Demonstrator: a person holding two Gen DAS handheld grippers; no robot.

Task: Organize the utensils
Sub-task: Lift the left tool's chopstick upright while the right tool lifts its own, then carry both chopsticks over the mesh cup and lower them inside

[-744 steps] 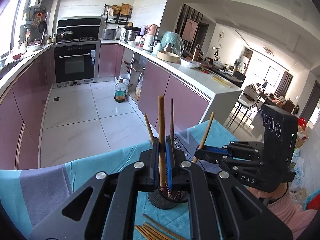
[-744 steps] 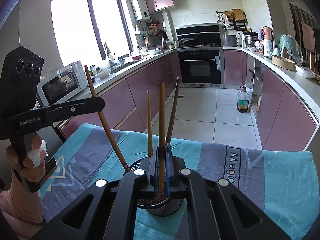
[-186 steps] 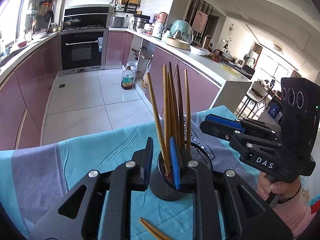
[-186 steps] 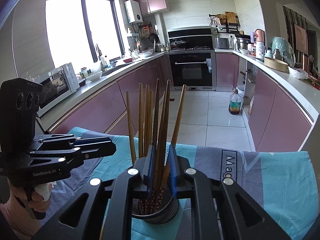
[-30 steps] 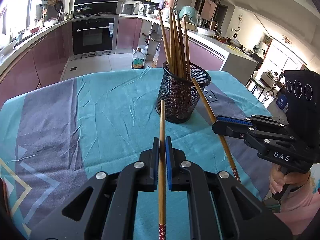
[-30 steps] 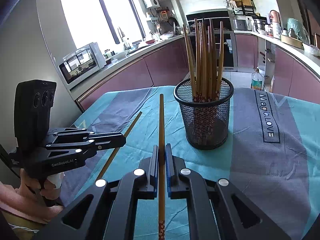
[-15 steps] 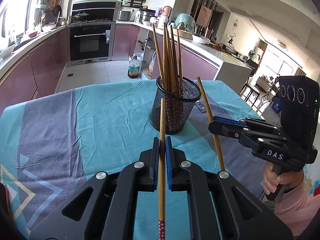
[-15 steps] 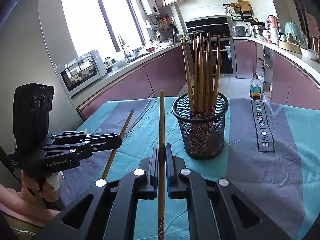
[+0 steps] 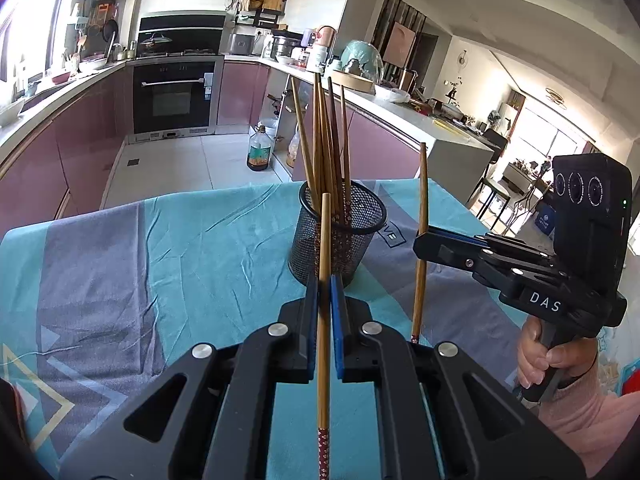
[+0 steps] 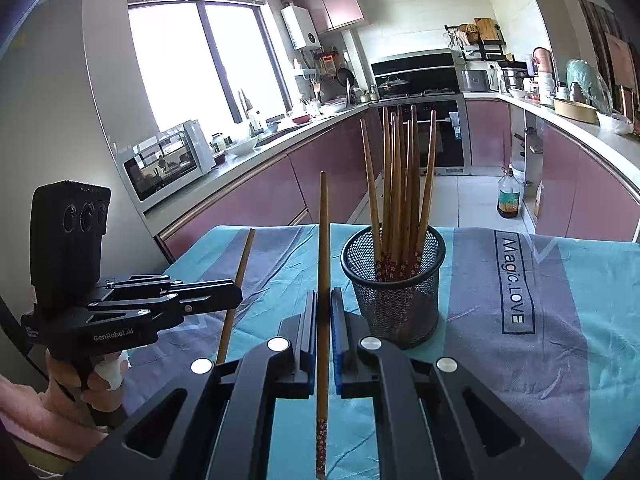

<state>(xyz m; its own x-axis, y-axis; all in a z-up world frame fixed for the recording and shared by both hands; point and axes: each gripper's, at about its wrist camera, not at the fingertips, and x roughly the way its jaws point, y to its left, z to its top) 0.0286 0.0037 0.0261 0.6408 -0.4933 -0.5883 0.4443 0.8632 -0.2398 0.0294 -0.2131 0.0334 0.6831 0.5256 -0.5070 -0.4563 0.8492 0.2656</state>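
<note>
A black mesh holder (image 9: 338, 232) stands on the teal and grey tablecloth (image 9: 180, 248) with several wooden chopsticks upright in it; it also shows in the right wrist view (image 10: 394, 280). My left gripper (image 9: 324, 288) is shut on one chopstick (image 9: 324, 264), held upright just in front of the holder. My right gripper (image 10: 324, 304) is shut on another chopstick (image 10: 323, 248), left of the holder. Each gripper shows in the other's view, the right (image 9: 424, 242) beside the holder's right, the left (image 10: 232, 296) further left.
The table's far edge drops to a tiled kitchen floor (image 9: 180, 168). Purple cabinets and counters line both sides, with an oven (image 9: 172, 96) at the back. An oil bottle (image 9: 259, 148) stands on the floor. "Magic LOVE" lettering (image 10: 514, 280) marks the cloth right of the holder.
Both grippers have risen and tilted their chopsticks more upright, and moved closer to the holder. Both stay shut on their chopsticks.
</note>
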